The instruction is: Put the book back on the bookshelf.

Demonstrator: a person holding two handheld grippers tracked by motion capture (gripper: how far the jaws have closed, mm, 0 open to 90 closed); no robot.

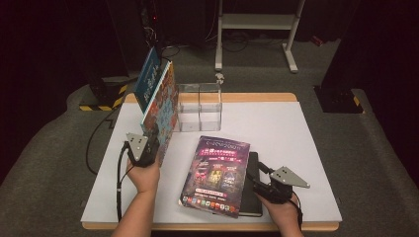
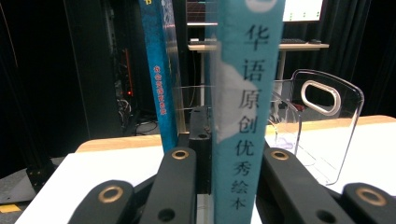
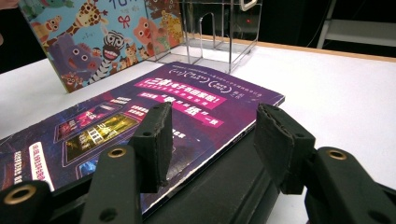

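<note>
My left gripper (image 1: pixel 148 144) (image 2: pixel 232 150) is shut on the teal spine of a picture book (image 2: pixel 243 112), which it holds upright on its edge; the book's colourful animal cover (image 1: pixel 166 106) (image 3: pixel 100 39) faces right. Behind it a blue book (image 1: pixel 148 78) (image 2: pixel 161 70) leans upright. A purple magazine (image 1: pixel 216 174) (image 3: pixel 140 112) lies flat on top of a black notebook (image 1: pixel 253 197) (image 3: pixel 219 186). My right gripper (image 1: pixel 260 174) (image 3: pixel 210 135) stands open low at the magazine's right edge, one jaw over the cover, the other over the notebook.
A clear acrylic book rack (image 1: pixel 200 106) (image 2: pixel 322 121) (image 3: pixel 219 32) stands right of the upright books at the back of the white table mat (image 1: pixel 281 123). A white metal frame (image 1: pixel 257 22) stands on the floor beyond the table.
</note>
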